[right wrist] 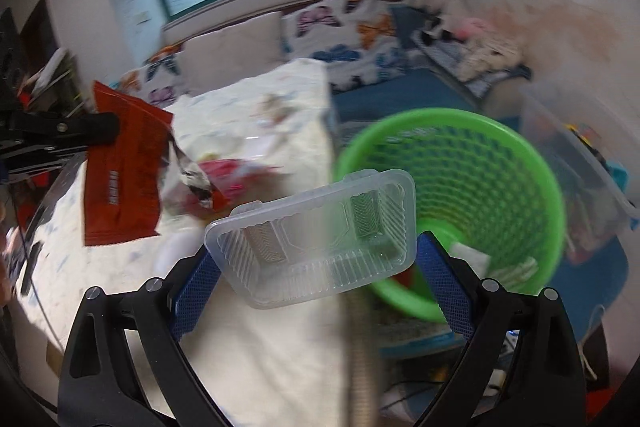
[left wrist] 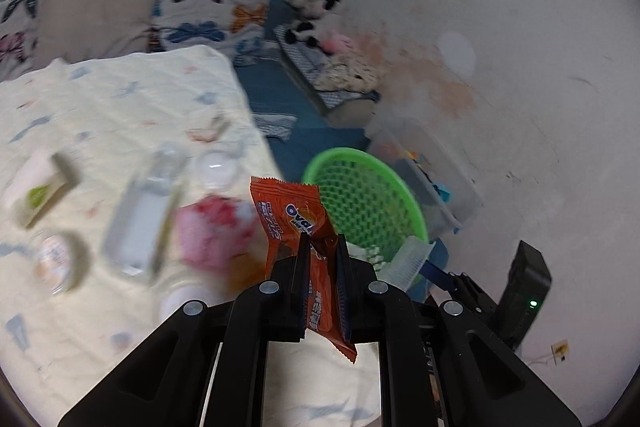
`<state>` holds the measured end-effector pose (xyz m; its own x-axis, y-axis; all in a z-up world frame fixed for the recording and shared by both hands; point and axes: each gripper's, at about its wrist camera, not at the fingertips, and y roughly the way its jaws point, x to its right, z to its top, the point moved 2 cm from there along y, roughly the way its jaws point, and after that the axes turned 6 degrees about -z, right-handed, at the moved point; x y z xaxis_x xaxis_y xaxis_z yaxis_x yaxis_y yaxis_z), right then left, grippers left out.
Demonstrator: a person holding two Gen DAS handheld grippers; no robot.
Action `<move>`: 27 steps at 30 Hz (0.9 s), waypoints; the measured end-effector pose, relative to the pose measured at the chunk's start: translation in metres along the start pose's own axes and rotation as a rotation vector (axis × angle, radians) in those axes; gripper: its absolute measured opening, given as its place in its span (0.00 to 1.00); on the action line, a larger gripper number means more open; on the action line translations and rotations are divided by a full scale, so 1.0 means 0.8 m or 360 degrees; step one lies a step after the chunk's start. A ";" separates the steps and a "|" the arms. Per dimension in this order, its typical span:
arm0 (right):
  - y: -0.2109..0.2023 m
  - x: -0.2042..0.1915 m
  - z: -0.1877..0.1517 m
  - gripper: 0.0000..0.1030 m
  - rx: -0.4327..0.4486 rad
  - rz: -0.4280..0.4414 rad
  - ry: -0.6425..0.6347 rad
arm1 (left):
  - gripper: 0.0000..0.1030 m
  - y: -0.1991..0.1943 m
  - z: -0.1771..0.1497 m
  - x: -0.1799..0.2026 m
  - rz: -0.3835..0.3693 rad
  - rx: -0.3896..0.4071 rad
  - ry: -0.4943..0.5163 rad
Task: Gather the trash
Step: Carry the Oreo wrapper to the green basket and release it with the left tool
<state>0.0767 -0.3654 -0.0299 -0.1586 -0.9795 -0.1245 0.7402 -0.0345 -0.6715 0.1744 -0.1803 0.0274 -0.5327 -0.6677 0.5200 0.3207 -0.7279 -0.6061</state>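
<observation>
Left claw [left wrist: 323, 239] clamped on orange wrapper [left wrist: 290, 215]; right claw [right wrist: 316, 259] gripped clear plastic tray [right wrist: 316, 239] by its ends, beside green basket [right wrist: 452, 131].

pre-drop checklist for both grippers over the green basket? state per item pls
1. Left gripper shut on orange wrapper: ok.
2. Right gripper clamps clear plastic tray: ok.
3. Green basket upright, mouth open: ok.
4. Tray directly above basket mouth: cannot tell.
5. Wrapper above basket mouth: not ok, it hangs beside the rim.
6. Trash left on the bedsheet: not ok, several items remain.
</observation>
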 end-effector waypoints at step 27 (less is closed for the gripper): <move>0.022 0.116 -0.012 0.93 -0.0023 -0.0106 0.0255 | 0.12 0.183 0.021 0.066 -0.0004 -0.0245 0.0124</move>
<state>0.0690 -0.4551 -0.0603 -0.3098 -0.9309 -0.1933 0.7155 -0.0943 -0.6922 0.2064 -0.3248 -0.0232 -0.5945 -0.6474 0.4769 0.1986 -0.6930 -0.6931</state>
